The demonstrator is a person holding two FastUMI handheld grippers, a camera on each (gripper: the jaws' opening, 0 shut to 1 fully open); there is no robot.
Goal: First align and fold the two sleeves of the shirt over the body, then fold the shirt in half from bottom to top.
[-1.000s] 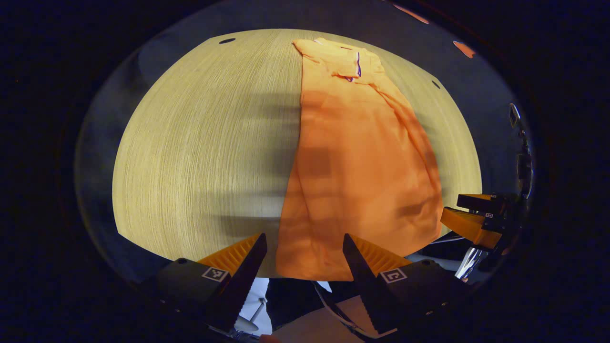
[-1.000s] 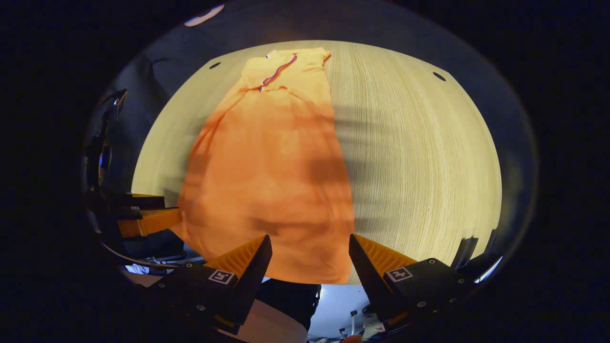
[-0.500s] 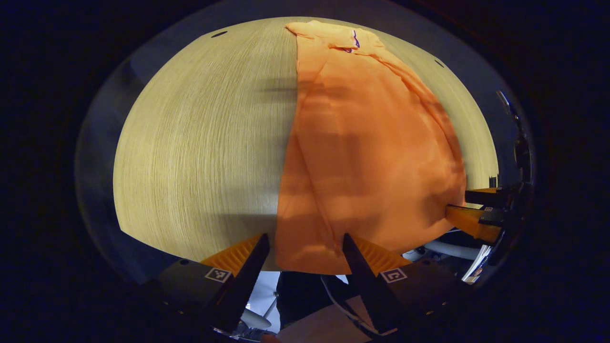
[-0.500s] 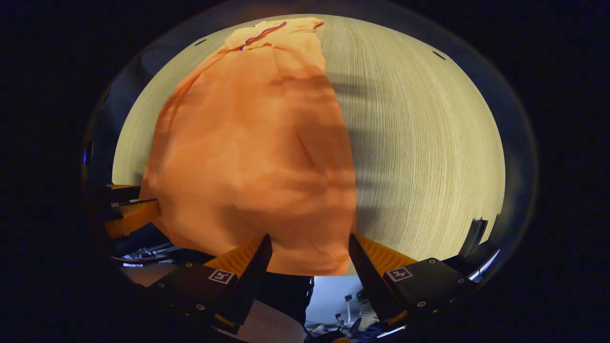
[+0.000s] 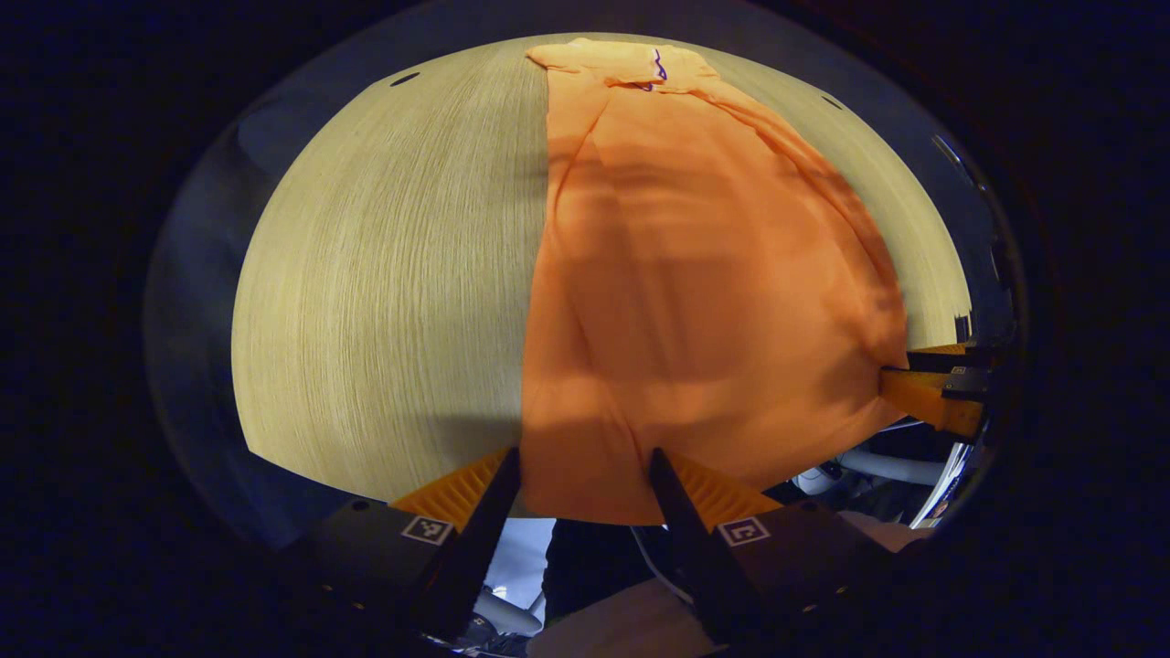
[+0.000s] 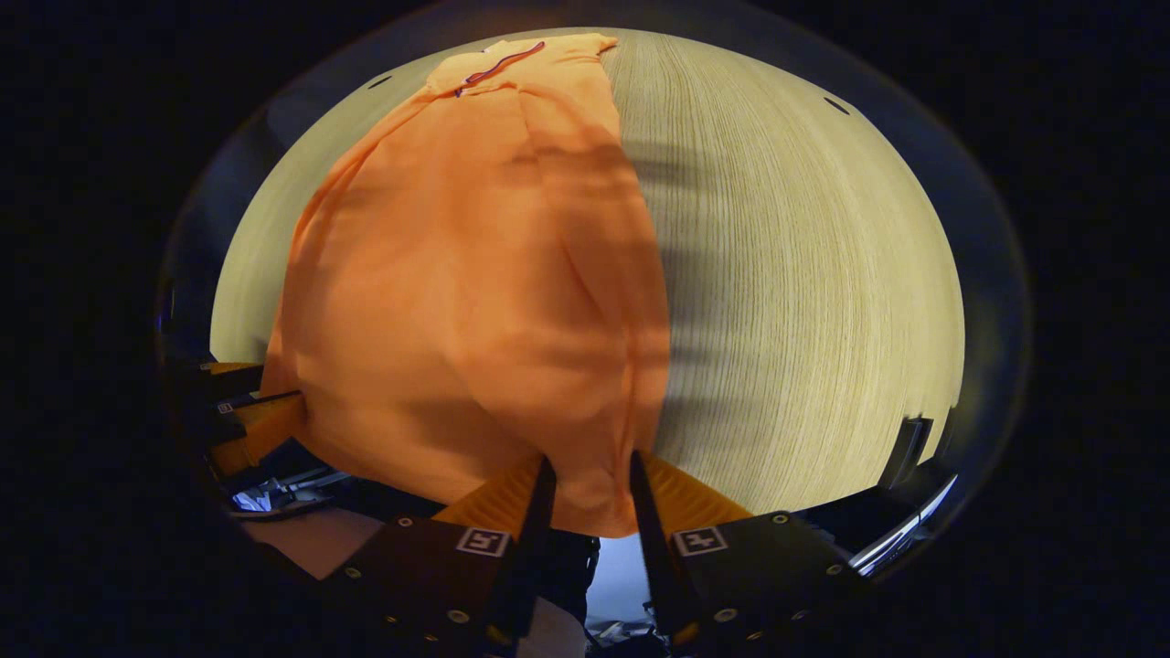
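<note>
In the right gripper view the right claw (image 6: 585, 475) has its two fingers drawn close together with the bottom hem corner of the orange shirt (image 6: 475, 274) bunched between them, so it is pinching the cloth; the exact contact under the puckered fabric is hard to make out. In the left gripper view the left claw (image 5: 583, 466) stands wider, its fingers at either side of the hem's other corner; the cloth fills the gap and meets both inner edges, but whether they actually press on it cannot be told. The shirt (image 5: 695, 274) lies lengthwise on the pale wood-grain desk (image 5: 384, 274), collar end at the far edge, hem end at the near edge by both claws. Its sides look folded inward, making a long narrow shape, though the sleeves themselves are hidden under the body cloth. The desk (image 6: 804, 274) is bare beside the shirt. The other claw appears at the rim of each view, cut off by the edge: the right claw (image 5: 932, 388) touching the hem in the left gripper view, the left claw (image 6: 247, 416) likewise in the right gripper view. Below the desk edge the surroundings are dim and unclear.
</note>
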